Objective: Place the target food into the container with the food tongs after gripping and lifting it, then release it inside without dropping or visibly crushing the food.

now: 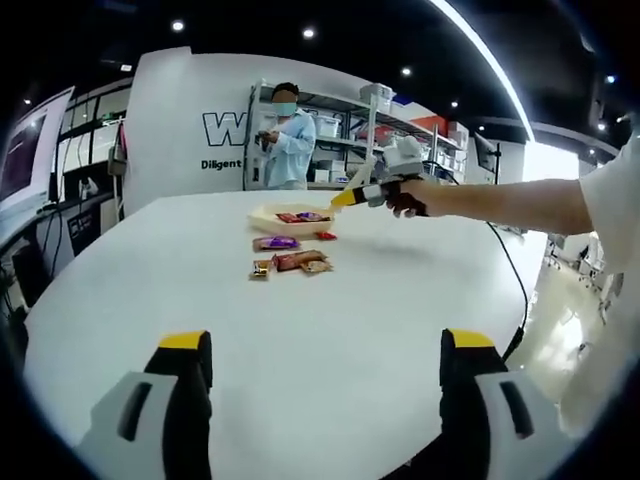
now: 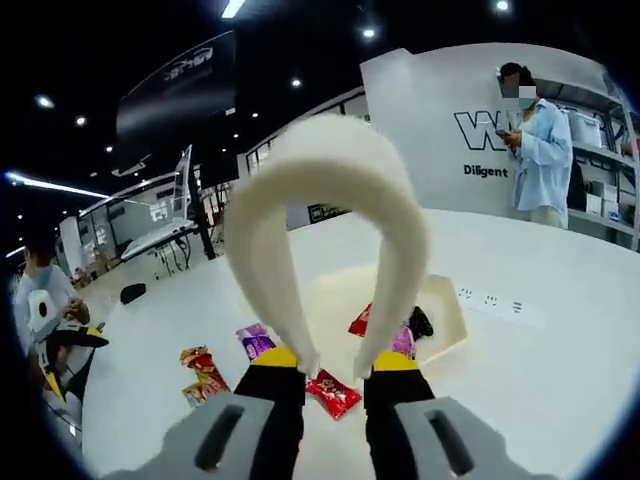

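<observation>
My right gripper point(image 2: 335, 360) is shut on the cream food tongs point(image 2: 320, 190), whose loop arches up in front of the camera with its two ends apart. A red snack packet point(image 2: 333, 393) lies on the table just past the jaws. Beyond it sits the cream tray container point(image 2: 445, 310) holding a red packet point(image 2: 362, 320) and a purple one point(image 2: 403, 340). In the left gripper view, the right gripper point(image 1: 385, 190) hovers with the tongs point(image 1: 350, 185) over the tray point(image 1: 262, 215). My left gripper point(image 1: 327, 345) is open and empty, well short of the packets point(image 1: 300, 260).
More packets lie loose on the white round table point(image 1: 150, 300): purple point(image 2: 255, 340) and orange point(image 2: 200, 365). A power strip point(image 2: 490, 300) sits beside the tray. One person point(image 1: 290, 140) stands by shelves behind the table, and another sits at the left point(image 2: 50, 300).
</observation>
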`<state>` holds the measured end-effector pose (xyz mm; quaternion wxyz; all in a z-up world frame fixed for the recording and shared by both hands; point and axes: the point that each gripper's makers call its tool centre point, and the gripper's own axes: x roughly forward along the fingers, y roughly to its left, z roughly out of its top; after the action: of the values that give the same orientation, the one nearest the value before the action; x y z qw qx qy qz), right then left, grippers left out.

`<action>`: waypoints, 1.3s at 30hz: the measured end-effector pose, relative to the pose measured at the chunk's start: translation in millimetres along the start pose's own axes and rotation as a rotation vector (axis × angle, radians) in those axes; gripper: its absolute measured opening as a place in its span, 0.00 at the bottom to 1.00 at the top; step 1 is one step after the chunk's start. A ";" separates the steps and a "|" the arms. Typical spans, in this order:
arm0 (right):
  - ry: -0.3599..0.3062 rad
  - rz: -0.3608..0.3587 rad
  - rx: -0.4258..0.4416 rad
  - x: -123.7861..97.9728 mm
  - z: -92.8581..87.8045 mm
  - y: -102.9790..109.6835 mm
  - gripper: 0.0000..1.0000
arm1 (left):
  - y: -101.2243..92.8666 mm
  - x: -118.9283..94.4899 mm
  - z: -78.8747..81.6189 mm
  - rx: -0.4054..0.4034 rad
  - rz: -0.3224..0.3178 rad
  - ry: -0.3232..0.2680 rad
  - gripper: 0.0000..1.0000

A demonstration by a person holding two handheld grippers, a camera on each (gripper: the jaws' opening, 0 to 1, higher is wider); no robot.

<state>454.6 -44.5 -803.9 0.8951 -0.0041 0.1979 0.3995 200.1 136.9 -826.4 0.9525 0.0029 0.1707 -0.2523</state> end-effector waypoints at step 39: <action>0.097 0.137 -0.033 11.9 -46.0 33.1 0.16 | -6.2 -5.6 7.7 0.014 0.004 -0.001 0.92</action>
<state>421.8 -21.1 -845.6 0.8548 -0.0247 0.2342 0.4624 195.0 133.5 -816.9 0.9530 0.0098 0.1683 -0.2517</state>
